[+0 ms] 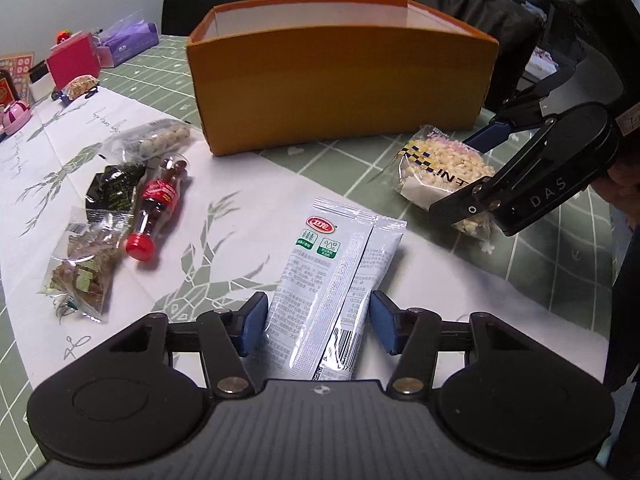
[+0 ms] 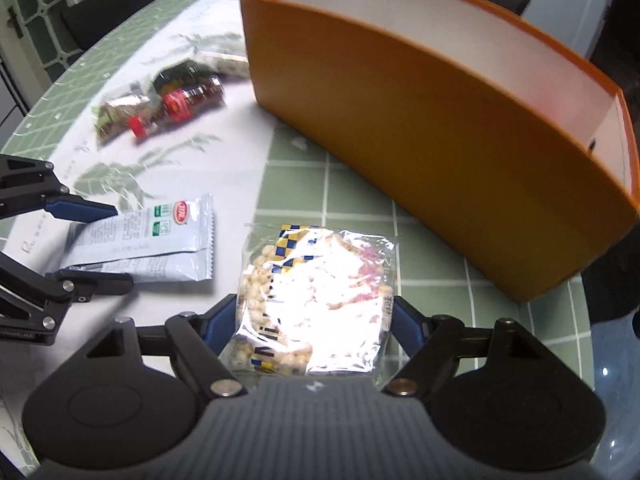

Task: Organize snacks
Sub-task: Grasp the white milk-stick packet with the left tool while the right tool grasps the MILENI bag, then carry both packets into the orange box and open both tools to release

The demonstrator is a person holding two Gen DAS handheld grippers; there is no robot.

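Snacks: six packets (image 1: pixel 328 276), one orange box (image 1: pixel 340 84).

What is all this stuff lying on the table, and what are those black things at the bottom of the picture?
Orange box: one, orange outside, white inside, open top, far side of the table.
White sachets: two overlapping, white with red logo, between the left tongs' fingers.
Puffed-snack bag: one, clear with yellow-blue checks, between the right tongs' fingers.
Cola-bottle candy: one, red cap and label, lying left of the sachets.
Black packet: one, beside the bottle.
Clear bag of pale balls: one, near the box.
Clear bag of brown snacks: one, front left.
Pink box: one, far left.
Left tongs: black, blue pads, open.
Right tongs: same, open.
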